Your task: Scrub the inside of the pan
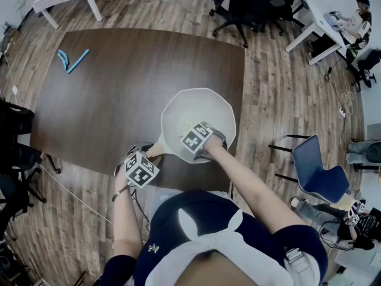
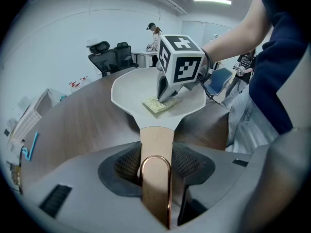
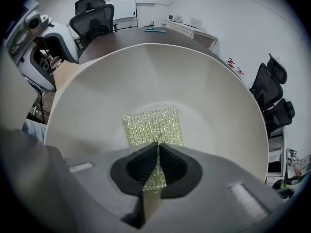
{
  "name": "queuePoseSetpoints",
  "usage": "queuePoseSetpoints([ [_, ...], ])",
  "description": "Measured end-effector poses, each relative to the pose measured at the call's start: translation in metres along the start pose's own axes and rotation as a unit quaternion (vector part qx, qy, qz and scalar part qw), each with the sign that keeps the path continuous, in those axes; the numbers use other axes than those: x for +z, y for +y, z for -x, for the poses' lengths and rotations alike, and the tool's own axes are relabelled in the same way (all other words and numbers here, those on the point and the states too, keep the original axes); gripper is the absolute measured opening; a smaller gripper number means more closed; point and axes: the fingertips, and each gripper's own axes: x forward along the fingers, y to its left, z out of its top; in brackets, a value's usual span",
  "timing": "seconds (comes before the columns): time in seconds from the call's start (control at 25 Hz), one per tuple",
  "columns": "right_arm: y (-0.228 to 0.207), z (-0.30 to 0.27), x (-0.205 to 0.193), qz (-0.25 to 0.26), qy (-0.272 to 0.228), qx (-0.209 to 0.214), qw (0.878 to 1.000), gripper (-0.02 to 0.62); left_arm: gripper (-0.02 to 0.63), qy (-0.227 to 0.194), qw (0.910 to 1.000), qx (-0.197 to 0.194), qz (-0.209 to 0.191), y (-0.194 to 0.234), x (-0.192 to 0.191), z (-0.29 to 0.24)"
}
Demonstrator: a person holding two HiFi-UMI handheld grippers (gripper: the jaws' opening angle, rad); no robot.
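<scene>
Pan (image 1: 178, 109) sits lower center in the head view, on the counter (image 1: 107, 100) by its near edge. Left tongs (image 2: 155, 164) clamp its handle (image 2: 156, 140). Right tongs (image 3: 158, 154) pinch the pad (image 3: 153, 123), which lies flat on the pan's floor.

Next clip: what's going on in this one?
A person stands at a dark table with a claw in each hand. The left claw is shut on the wooden handle of a pale pan, holding it steady on the table. The right claw is shut on a yellow-green scrubbing pad, which lies against the inside of the pan. The scrubbing looks to be under way.
</scene>
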Motion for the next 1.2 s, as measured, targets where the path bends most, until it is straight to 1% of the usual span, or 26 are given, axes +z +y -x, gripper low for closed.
queuePoseSetpoints([
  [0.24,-0.001,0.002,0.004,0.002,-0.007,-0.013,1.000,0.020,0.193,-0.001,1.0000,0.002,0.003,0.000,0.000,0.002],
  [0.32,-0.004,0.003,0.005,-0.002,-0.014,-0.019,1.000,0.039,0.193,-0.001,1.0000,0.002,0.005,0.000,0.000,0.001],
  [0.4,-0.007,0.005,0.006,-0.008,-0.024,-0.022,0.999,0.075,0.193,-0.001,1.0000,0.001,0.008,-0.001,-0.001,0.001],
  [0.48,-0.007,0.007,0.007,-0.016,-0.032,-0.016,0.999,0.094,0.193,-0.002,0.9999,0.003,0.009,-0.001,-0.001,0.001],
  [0.6,-0.008,0.015,0.007,-0.032,-0.048,-0.008,0.998,0.097,0.193,-0.006,0.9999,0.006,0.013,-0.001,-0.002,0.004],
  [0.72,-0.010,0.030,0.013,-0.052,-0.077,-0.007,0.996,0.095,0.193,-0.011,0.9997,0.007,0.020,-0.001,-0.001,0.010],
  [0.84,-0.010,0.044,0.018,-0.071,-0.103,0.003,0.992,0.095,0.193,-0.022,0.9993,0.009,0.027,-0.001,0.003,0.016],
  [0.92,-0.009,0.053,0.021,-0.083,-0.120,0.013,0.989,0.095,0.193,-0.042,0.9983,0.015,0.038,0.002,0.012,0.024],
  [1.0,-0.006,0.062,0.025,-0.095,-0.139,0.025,0.985,0.094,0.193,-0.087,0.9939,0.030,0.061,0.010,0.028,0.039],
  [1.04,-0.003,0.065,0.027,-0.101,-0.149,0.033,0.983,0.094,0.193,-0.117,0.9894,0.040,0.076,0.016,0.038,0.049],
  [1.12,0.005,0.071,0.032,-0.111,-0.171,0.049,0.978,0.094,0.193,-0.174,0.9775,0.063,0.101,0.030,0.057,0.071],
  [1.2,0.012,0.079,0.038,-0.120,-0.196,0.061,0.971,0.092,0.193,-0.209,0.9686,0.079,0.109,0.037,0.069,0.087],
])
